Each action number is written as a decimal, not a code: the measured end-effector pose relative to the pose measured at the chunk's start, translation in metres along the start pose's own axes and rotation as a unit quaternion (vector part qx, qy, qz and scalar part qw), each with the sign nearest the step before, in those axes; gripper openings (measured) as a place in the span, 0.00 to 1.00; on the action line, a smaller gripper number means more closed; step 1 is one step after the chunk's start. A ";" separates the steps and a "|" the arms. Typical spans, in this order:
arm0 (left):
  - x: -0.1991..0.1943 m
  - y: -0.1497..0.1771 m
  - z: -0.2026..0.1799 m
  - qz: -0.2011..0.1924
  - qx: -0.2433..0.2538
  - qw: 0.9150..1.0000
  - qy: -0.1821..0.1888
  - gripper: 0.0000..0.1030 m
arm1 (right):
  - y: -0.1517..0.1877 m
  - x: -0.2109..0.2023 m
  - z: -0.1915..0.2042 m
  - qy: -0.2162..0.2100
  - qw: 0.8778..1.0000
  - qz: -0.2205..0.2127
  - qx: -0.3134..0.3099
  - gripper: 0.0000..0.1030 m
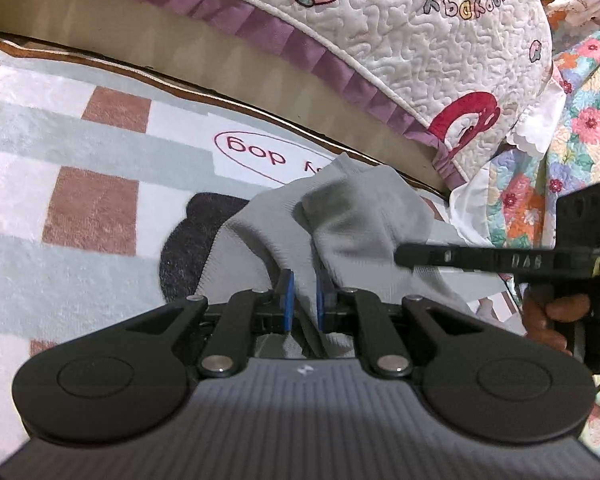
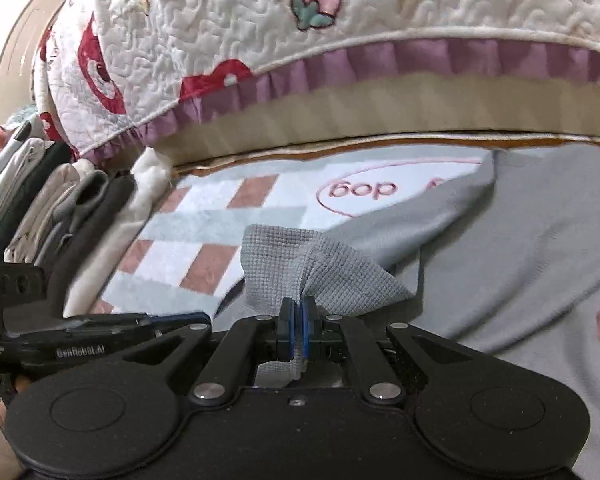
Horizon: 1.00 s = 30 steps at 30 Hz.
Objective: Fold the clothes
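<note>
Two handheld black tools with blue-padded fingers

The left matte-black plastic tool (image 1: 304, 300) has a ribbed grey housing bearing a small white mark, two round black discs flanking that mark, and angled black link arms pinned with silver round screws above it; its fingers (image 1: 287, 304) carry thin blue pads. The right matte-black plastic tool (image 2: 298, 322) shows the same discs, link arms, silver screws and blue-padded fingers (image 2: 286, 328), with a small screw head centred on its black housing. Left of that housing, the other tool's black side reads "GenRobot.AI" in pale letters. A hand (image 1: 552, 316) wraps a black grip.
</note>
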<state>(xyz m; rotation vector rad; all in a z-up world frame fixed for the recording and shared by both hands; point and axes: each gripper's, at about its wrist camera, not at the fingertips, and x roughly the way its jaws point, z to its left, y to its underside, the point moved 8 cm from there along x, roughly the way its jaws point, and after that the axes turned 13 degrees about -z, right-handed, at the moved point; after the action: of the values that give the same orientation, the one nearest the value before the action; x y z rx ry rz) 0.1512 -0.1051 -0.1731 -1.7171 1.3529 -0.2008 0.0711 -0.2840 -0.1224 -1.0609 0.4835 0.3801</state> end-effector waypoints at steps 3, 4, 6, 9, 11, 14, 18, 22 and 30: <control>-0.002 -0.002 -0.001 -0.006 0.002 1.000 0.000 0.09 | -0.005 -0.011 0.001 0.006 1.000 -0.023 -0.006 0.05; -0.003 -0.003 -0.001 -0.008 0.002 1.000 0.001 0.09 | -0.015 -0.018 0.004 -0.003 0.999 -0.044 -0.008 0.05; -0.007 -0.009 -0.003 -0.020 0.003 1.000 0.001 0.09 | -0.046 -0.034 0.011 -0.028 0.995 -0.095 -0.001 0.05; -0.017 -0.024 -0.007 -0.054 0.005 0.999 0.005 0.09 | -0.080 -0.046 0.032 -0.077 0.987 -0.139 0.002 0.05; -0.028 -0.037 -0.011 -0.085 0.010 0.996 0.012 0.09 | -0.080 -0.040 0.045 -0.090 0.987 -0.130 -0.022 0.05; -0.045 -0.054 -0.019 -0.132 0.023 0.990 0.034 0.12 | -0.064 -0.022 0.043 -0.069 0.991 -0.106 -0.047 0.05; -0.051 -0.056 -0.037 -0.137 0.047 0.987 0.075 0.28 | -0.060 -0.018 0.048 -0.090 0.990 -0.103 -0.020 0.05; -0.041 -0.047 -0.052 -0.123 0.054 0.986 0.096 0.39 | -0.062 -0.010 0.075 -0.135 0.986 -0.091 -0.035 0.05; -0.029 -0.044 -0.030 -0.125 -0.004 0.992 0.027 0.53 | -0.045 0.021 0.109 -0.189 0.980 -0.029 -0.049 0.05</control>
<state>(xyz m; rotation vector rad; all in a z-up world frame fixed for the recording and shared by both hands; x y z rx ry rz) 0.1516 -0.0977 -0.1131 -1.8983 1.1739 -0.3857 0.1333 -0.2050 -0.0571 -1.0654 0.0949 0.5458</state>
